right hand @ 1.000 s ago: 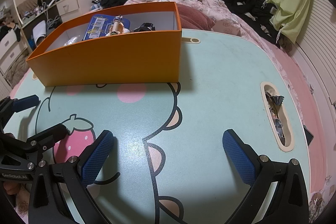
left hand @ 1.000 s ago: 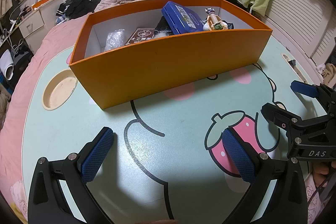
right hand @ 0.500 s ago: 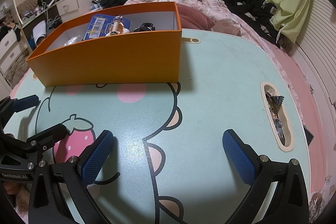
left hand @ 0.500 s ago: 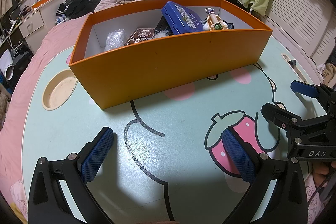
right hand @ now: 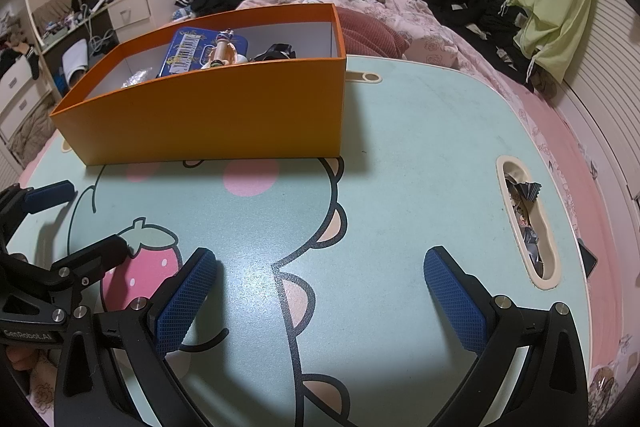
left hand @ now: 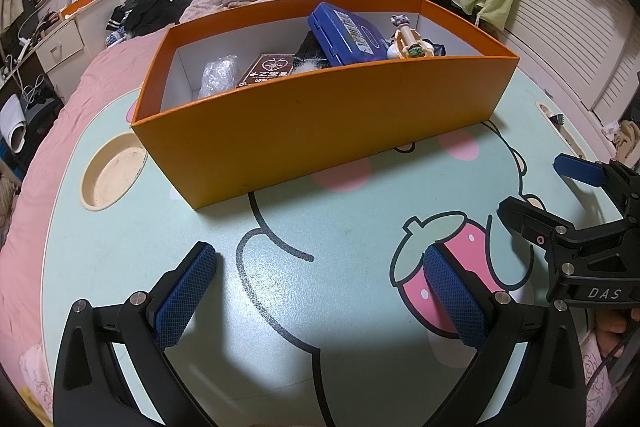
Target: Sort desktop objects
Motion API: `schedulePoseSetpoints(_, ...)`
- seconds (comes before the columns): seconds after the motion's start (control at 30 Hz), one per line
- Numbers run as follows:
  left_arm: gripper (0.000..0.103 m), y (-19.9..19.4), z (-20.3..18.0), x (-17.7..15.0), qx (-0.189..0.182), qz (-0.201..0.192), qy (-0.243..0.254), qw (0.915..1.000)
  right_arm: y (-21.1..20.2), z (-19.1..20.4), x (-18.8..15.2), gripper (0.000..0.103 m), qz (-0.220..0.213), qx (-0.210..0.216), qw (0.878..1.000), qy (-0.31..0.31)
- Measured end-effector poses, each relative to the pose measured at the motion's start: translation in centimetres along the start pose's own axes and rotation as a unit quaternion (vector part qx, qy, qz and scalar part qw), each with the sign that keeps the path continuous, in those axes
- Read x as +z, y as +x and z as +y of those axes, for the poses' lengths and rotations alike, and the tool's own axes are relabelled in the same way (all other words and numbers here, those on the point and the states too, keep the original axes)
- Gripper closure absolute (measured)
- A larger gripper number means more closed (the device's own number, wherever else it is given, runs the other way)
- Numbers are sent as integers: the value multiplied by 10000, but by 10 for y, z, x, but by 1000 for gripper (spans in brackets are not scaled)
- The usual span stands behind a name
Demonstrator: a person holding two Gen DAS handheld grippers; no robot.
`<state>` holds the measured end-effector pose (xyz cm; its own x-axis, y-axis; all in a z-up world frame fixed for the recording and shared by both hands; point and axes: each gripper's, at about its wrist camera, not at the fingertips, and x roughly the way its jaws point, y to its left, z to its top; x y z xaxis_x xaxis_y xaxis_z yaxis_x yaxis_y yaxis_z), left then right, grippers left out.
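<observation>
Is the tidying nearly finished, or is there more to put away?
It looks nearly finished: the blue case, brown card box and a figurine lie inside the orange box. Both tongs, left and right, are open and hold nothing. No loose item shows on the tabletop.

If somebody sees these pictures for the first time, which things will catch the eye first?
The big orange box at the far side of the cartoon-printed table, with a blue case leaning inside it. Near the camera, the left gripper and right gripper hang open and empty above the tabletop.
</observation>
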<state>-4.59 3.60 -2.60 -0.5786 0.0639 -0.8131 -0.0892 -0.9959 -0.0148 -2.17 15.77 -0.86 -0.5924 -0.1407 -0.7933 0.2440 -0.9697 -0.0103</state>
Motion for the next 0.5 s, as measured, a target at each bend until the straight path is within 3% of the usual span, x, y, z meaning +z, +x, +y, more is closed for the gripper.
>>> schedulePoseSetpoints(0.5, 0, -1, 0, 0, 0, 0, 0, 10000, 0, 0, 0, 0, -1, 0, 10000, -1)
